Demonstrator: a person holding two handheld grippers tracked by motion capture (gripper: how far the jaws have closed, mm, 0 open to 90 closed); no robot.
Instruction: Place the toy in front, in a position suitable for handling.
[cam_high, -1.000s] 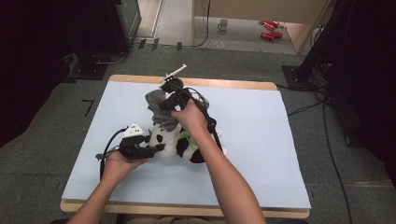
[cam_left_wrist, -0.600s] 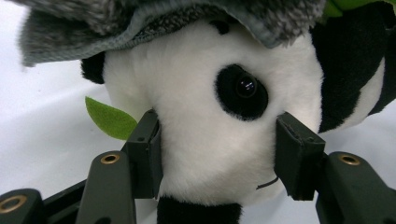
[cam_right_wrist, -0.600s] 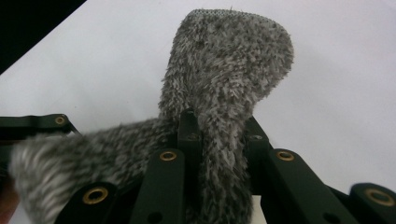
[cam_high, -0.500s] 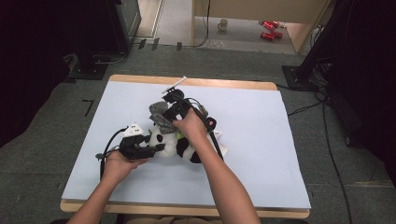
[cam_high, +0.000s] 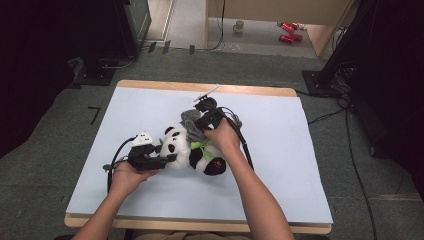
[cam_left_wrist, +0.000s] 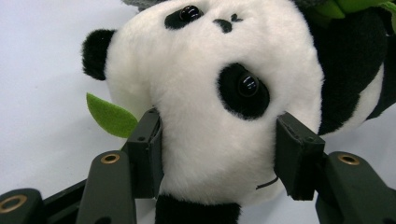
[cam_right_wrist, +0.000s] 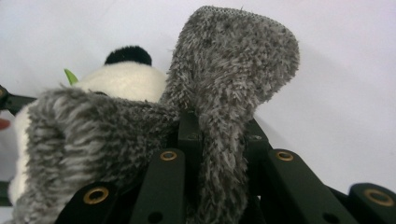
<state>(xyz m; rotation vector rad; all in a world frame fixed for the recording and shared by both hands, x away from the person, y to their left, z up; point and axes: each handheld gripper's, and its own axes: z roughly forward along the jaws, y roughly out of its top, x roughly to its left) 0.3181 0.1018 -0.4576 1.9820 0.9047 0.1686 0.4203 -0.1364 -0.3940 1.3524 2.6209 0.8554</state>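
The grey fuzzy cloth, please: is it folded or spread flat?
Folded: the grey fuzzy cloth doubles over, pinched in the right claw.

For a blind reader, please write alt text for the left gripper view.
A plush panda's head is clamped between the left gripper's two black jaws, seen close up. A green felt leaf sticks out beside one jaw, over the pale blue table.

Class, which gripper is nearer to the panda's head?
Left. The left gripper has its jaws pressed on either side of the panda's head; the right gripper pinches the grey fuzzy cloth beside it.
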